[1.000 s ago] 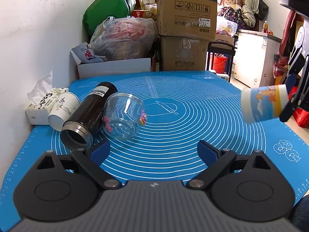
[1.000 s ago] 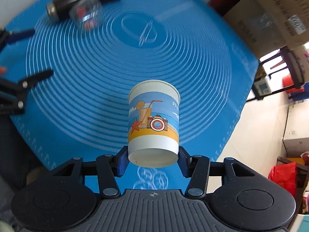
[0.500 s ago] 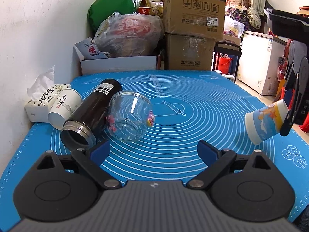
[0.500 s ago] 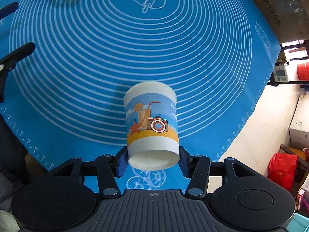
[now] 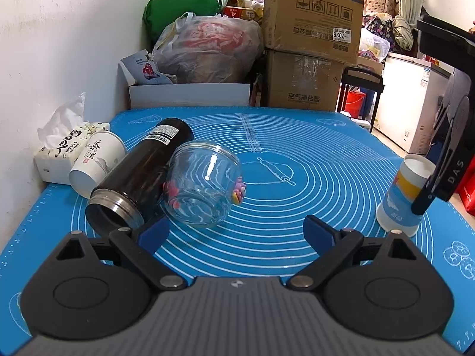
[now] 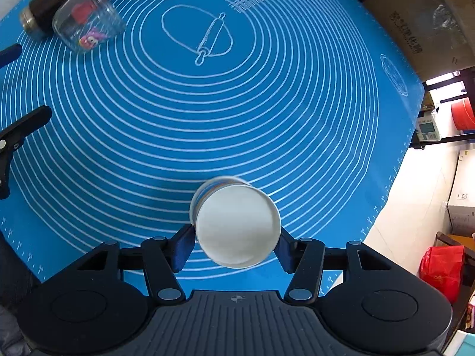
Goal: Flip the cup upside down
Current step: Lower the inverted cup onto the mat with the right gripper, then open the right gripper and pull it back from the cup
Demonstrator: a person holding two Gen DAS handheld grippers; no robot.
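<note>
The mat carries the cup near its right edge, mouth down. It looks light, thin paper, easily crushed. The right gripper clamps its base end; gripping gently near the stiff bottom rim seems safest. The left gripper gapes, holding nothing.

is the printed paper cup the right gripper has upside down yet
Yes, inverted: printed paper cup stands wide mouth down on the mat, white base up, between the right gripper fingers.

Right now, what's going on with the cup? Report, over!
Right hand-held gripper shut on paper cup, base up, mouth down at blue mat. Left hand-held gripper open, empty. Glass jar and black flask far off; nothing blocking.
</note>
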